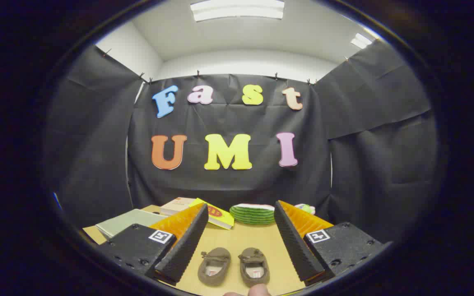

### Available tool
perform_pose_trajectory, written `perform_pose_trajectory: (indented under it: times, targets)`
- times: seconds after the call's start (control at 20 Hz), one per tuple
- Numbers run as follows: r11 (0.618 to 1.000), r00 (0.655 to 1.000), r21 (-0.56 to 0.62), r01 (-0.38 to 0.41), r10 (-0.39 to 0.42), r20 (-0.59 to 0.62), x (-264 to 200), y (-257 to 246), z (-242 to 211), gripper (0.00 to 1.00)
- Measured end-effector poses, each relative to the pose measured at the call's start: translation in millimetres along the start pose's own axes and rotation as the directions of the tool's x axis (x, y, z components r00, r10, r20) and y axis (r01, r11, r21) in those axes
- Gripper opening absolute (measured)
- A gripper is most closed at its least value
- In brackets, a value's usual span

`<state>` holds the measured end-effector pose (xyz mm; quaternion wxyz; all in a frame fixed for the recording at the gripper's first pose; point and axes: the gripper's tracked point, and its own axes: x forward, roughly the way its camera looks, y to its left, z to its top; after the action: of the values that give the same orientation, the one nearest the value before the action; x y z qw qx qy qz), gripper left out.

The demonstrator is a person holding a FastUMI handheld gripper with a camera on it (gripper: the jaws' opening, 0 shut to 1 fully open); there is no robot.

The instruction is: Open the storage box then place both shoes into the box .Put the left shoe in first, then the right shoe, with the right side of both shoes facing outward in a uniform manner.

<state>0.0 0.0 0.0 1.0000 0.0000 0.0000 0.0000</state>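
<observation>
While both shoes (233,266) sit loose on the counter (245,236) between spread, empty jaws, nothing's boxed yet; whole task remains.

Fisheye camera riding on the gripper (237,246), facing the booth's back wall.

It looks level and forward along the two spread fingers (181,246) low in the frame, close above the tabletop (245,236); the shoes (233,266) lie between the fingers at lower centre, ceiling lights at top.
</observation>
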Motion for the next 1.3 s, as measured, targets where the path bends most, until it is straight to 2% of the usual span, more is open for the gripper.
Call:
perform_pose_trajectory:
  times: [0.45, 1.05, 1.3]
  targets:
    - [0.998, 0.998, -0.003, -0.059, 0.059, 0.009, -0.1, 25.1, 0.6, 1.0]
    - [0.994, 0.992, 0.053, -0.092, 0.096, -0.079, 13.1, 21.8, -27.3, 1.0]
    - [0.985, 0.978, 0.079, -0.151, 0.161, -0.136, 20.1, 36.2, -43.6, 1.0]
